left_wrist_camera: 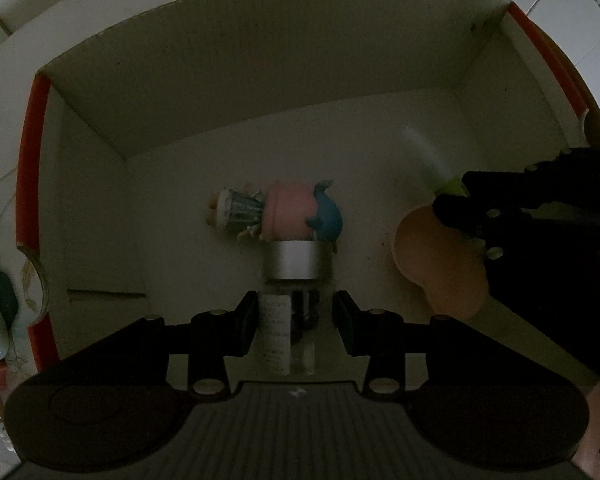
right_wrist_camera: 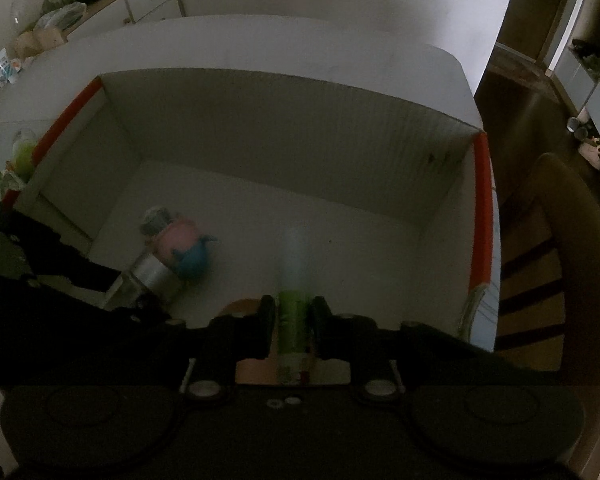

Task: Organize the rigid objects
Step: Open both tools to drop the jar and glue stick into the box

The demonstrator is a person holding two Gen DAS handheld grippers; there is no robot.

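Already both tools are low inside the white box (right_wrist_camera: pixel 284 128): the left tool (left_wrist_camera: pixel 295 320) stands narrowly spread with a silver-capped bottle (left_wrist_camera: pixel 290 320) between its fingers, seemingly let go on the floor beside a pink toy (left_wrist_camera: pixel 286 214), while the right tool (right_wrist_camera: pixel 292 326) grips a green tube (right_wrist_camera: pixel 294 308) near an orange thing (left_wrist_camera: pixel 436 260). So, by my reading, placing is well on, the tube not yet down. Only the right view shows clutter beyond the box, far left.

Inside the cardboard box (right_wrist_camera: pixel 284 120), the toy figure (left_wrist_camera: pixel 280 212) and orange object (left_wrist_camera: pixel 440 264) block the near floor; the far floor lies open
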